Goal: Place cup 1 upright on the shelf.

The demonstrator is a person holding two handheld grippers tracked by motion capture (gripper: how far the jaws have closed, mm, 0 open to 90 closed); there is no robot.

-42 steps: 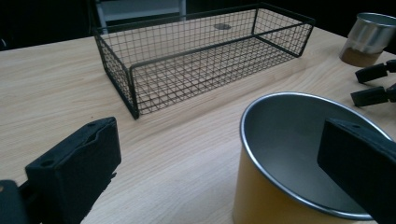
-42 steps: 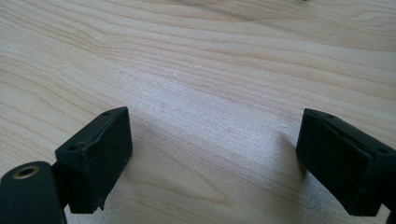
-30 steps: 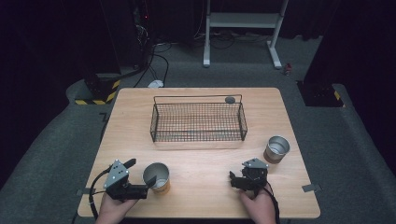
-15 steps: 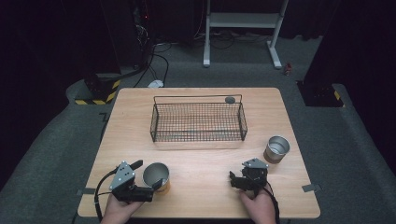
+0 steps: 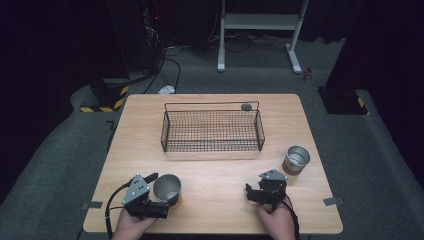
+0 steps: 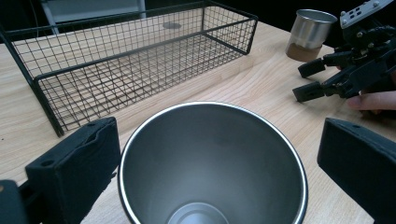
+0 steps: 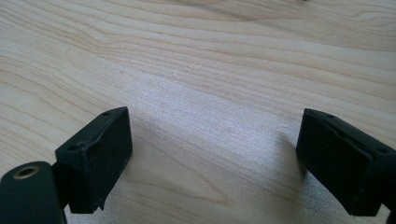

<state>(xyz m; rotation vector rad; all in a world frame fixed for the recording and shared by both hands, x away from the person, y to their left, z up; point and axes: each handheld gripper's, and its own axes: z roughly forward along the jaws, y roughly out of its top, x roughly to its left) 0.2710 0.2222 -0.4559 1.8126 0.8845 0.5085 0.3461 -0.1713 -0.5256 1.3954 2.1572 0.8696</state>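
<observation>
L gripper (image 6: pixel 210 154) jaws apart round steel cup (image 6: pixel 212 163), base cut off. R gripper (image 7: pixel 215 158) jaws apart, near wire basket (image 5: pixel 212 131). No readable writing.

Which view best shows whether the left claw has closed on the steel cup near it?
The left gripper view: the steel cup sits between the left claw jaws, with a gap at each side. The high view shows that cup small, beside the claw. The right gripper view gives bare table.
</observation>
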